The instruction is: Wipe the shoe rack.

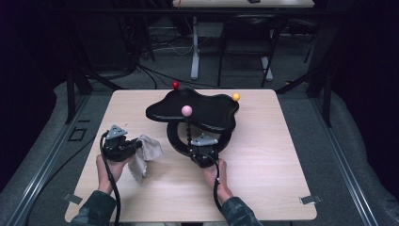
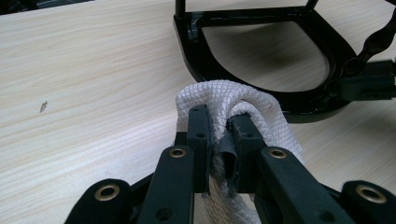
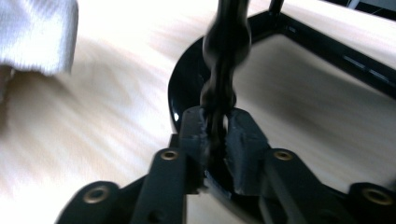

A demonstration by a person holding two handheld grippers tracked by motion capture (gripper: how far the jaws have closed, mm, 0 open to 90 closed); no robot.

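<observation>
A black stand with a wavy top shelf and a curved base sits mid-table. Three beaded posts rise from it, topped by a pink ball, a red ball and a yellow ball. My right gripper is shut on the pink-topped beaded post low down, near the base. My left gripper is shut on a white waffle-weave cloth, which drapes over its jaws and hangs toward the table.
The light wooden table has bare room at the right and front. Metal frame rails run along both sides, and chair and desk legs stand beyond the far edge.
</observation>
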